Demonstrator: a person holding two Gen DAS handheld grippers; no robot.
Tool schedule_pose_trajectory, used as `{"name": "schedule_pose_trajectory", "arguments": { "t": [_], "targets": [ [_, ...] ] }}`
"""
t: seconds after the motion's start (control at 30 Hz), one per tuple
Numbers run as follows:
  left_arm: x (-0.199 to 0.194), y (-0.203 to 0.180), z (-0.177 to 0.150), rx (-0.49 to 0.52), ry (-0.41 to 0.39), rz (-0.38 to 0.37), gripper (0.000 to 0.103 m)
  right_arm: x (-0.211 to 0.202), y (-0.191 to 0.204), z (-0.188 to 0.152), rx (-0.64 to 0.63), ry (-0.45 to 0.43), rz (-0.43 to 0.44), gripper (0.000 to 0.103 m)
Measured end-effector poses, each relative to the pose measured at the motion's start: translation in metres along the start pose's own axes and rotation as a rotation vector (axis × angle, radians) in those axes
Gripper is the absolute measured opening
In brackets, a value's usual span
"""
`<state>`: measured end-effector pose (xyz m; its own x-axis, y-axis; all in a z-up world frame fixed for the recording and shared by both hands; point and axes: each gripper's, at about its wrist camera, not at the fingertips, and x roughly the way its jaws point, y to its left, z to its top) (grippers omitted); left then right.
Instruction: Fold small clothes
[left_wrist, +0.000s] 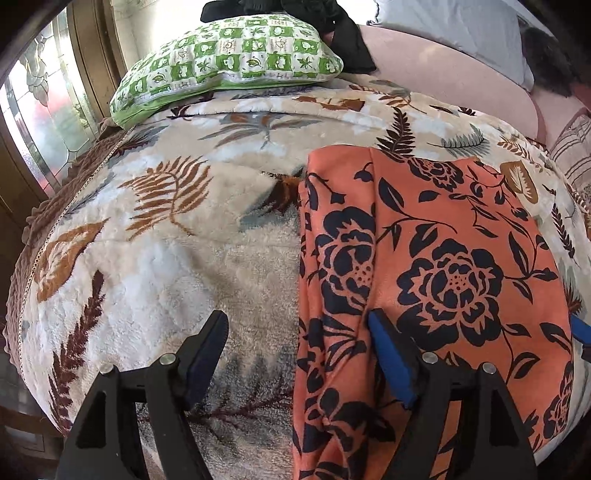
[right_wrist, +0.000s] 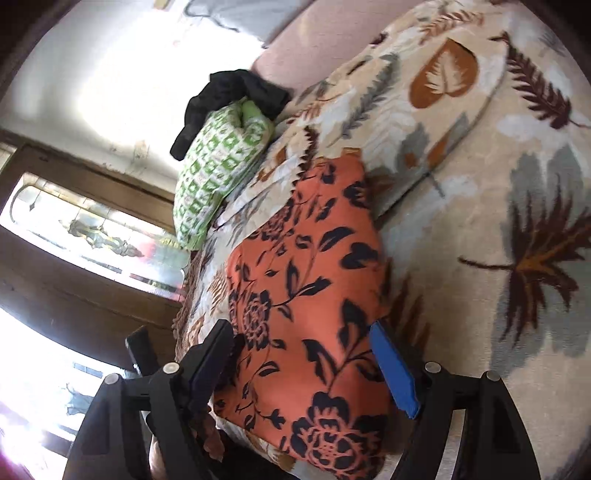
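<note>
Left gripper (left_wrist: 297, 350) fingers spread wide, nothing pinched; one blue pad (left_wrist: 391, 363) rests over the orange floral garment (left_wrist: 436, 266), the other over bare blanket (left_wrist: 155, 258), straddling the garment's left edge. Right gripper (right_wrist: 301, 360) also released, jaws wide on either side of the garment's near end. Garment lies partly folded on the bed, toward the near edge, a lengthwise crease already in it. Judgement: pinch both near corners low and evenly, lift together, bring straight over to keep edges aligned. Plenty of blanket free to the left; green pillow (left_wrist: 236, 62) and black clothing (left_wrist: 332, 22) sit well apart at the far edge.
</note>
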<state>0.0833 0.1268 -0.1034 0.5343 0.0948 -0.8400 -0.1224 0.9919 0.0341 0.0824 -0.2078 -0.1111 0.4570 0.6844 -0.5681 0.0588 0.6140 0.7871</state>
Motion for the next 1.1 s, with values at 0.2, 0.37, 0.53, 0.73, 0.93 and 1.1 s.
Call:
{"name": "schedule_pose_trajectory", "arguments": {
  "t": [0.2,0.37,0.53,0.73,0.93,1.1],
  "targets": [
    [0.001,0.003,-0.002,-0.015,-0.009,-0.012,0.080,0.041,-0.008,0.007,0.012,0.110,0.012,0.048],
    [0.003,0.005,-0.005,-0.013,-0.028,-0.012,0.085,0.044,0.033,-0.010,-0.289,0.094,-0.196,0.033],
    [0.004,0.008,-0.006,-0.015,-0.039,-0.029,0.085,0.037,0.009,0.005,-0.140,0.080,-0.143,0.059],
    [0.005,0.009,-0.007,-0.020,-0.046,-0.038,0.085,0.038,0.002,0.027,-0.055,0.020,-0.075,0.074],
    [0.008,0.015,-0.007,-0.053,-0.034,-0.063,0.087,0.055,0.032,0.014,-0.227,0.016,-0.169,0.033],
    [0.008,0.015,-0.007,-0.046,-0.041,-0.063,0.088,0.058,0.013,0.020,-0.167,0.024,-0.248,0.071]
  ]
}}
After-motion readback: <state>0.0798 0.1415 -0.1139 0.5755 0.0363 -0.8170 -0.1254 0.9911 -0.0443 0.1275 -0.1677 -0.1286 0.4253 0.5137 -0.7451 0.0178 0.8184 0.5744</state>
